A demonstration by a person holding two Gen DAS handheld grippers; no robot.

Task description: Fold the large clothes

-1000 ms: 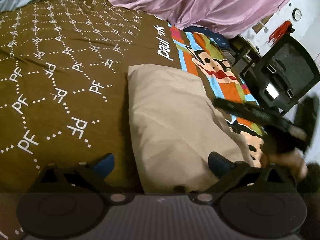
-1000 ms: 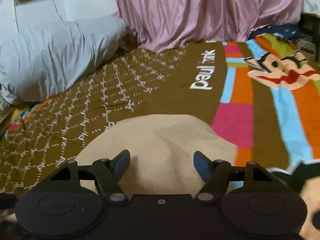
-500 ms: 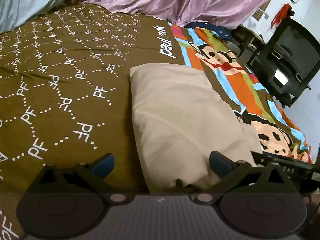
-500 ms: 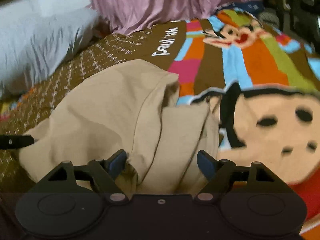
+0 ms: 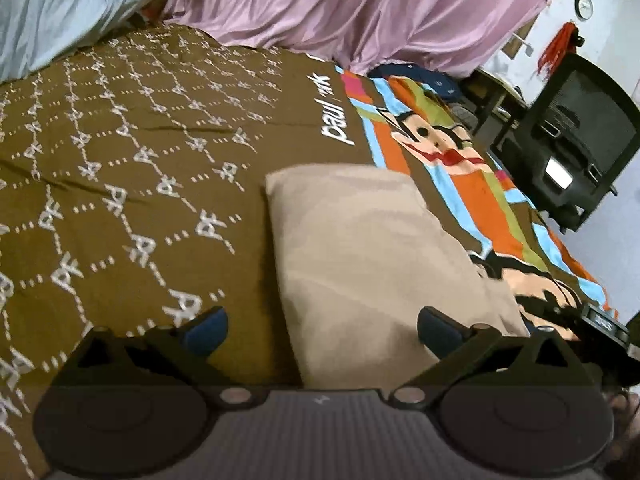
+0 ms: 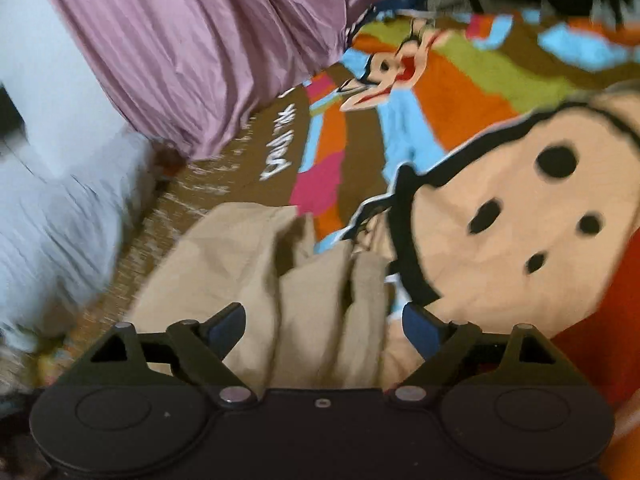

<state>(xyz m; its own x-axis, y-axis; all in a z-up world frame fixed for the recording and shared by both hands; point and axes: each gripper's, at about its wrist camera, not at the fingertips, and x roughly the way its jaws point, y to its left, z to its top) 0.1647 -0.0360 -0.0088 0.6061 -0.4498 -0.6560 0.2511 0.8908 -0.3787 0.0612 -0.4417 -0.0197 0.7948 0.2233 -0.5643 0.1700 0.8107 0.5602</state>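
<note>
A beige garment (image 5: 372,264) lies folded on the bed (image 5: 120,168), on the brown bedcover, beside the strip of coloured cartoon print (image 5: 472,192) that runs along the bed's right edge. In the left wrist view its top is smooth and its far corner is rounded. The left gripper (image 5: 322,328) hovers over the near end of the garment with its fingers wide apart — one blue pad above the brown cover, the other above the beige cloth. In the right wrist view the same garment (image 6: 280,280) shows several loose layers and folds at its side. The right gripper (image 6: 324,328) also has its fingers apart, with these layers between them but not clamped. A pink curtain (image 5: 360,12) hangs at the far edge of the bed, and a black chair (image 5: 572,140) stands past the right edge.
</note>
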